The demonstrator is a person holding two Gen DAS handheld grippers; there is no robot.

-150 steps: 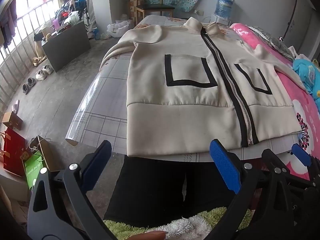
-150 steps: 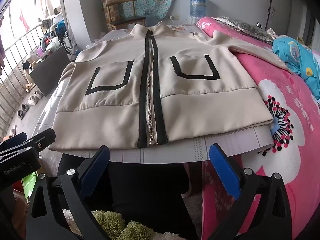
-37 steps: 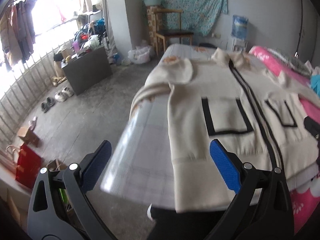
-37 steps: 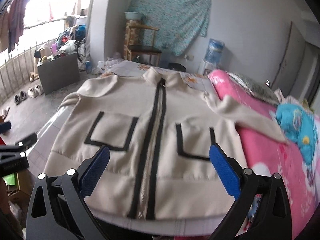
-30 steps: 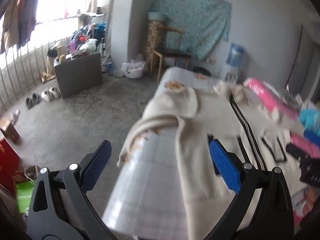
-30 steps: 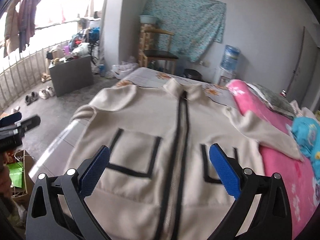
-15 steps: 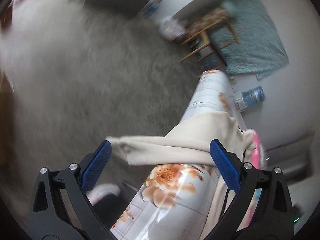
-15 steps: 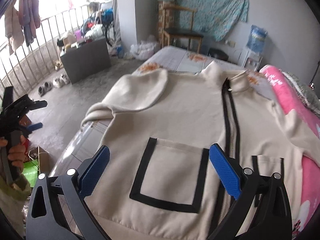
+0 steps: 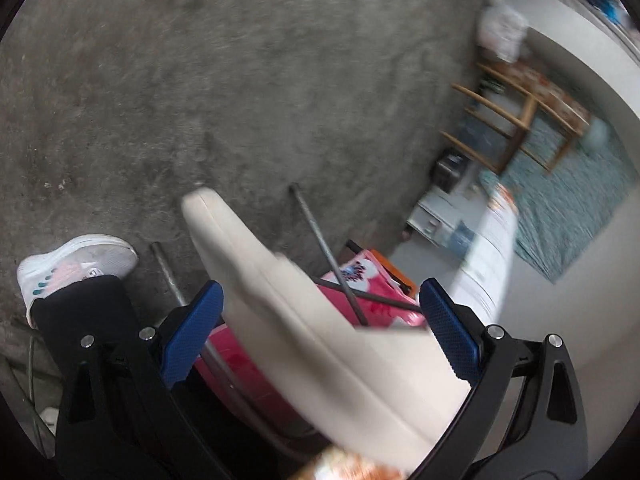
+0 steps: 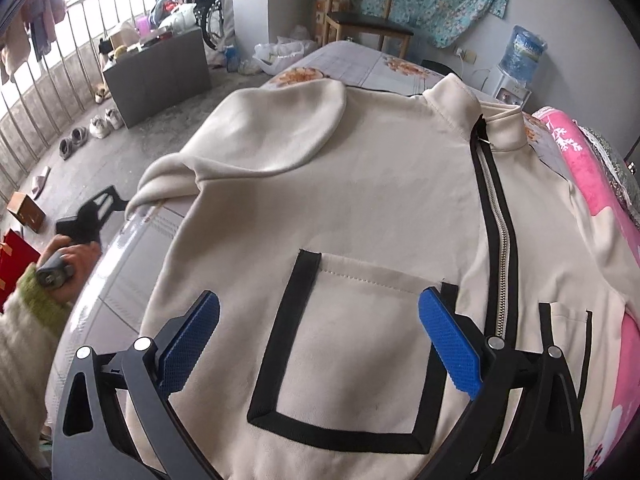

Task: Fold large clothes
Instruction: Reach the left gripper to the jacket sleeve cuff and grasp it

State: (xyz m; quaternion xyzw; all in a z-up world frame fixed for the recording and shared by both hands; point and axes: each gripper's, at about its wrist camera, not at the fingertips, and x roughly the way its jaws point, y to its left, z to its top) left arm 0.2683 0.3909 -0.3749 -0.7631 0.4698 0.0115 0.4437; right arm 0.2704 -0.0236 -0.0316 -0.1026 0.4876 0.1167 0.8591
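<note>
Barely begun. The cream zip-front jacket with black-trimmed pockets point(image 10: 360, 208) lies flat, face up, zipped, on the floral plastic-covered tabletop point(image 10: 120, 264); body unfolded. Its hanging cream sleeve point(image 9: 304, 320) droops off the tabletop's edge toward the grey concrete floor point(image 9: 200, 80). Left tongs point(image 9: 320, 332) spread wide around that sleeve, pads not touching it yet, as far as the blur shows. Right tongs point(image 10: 320, 336) wide, empty, hovering above the pocket. Left to do: both sleeves in, then body folds.
</note>
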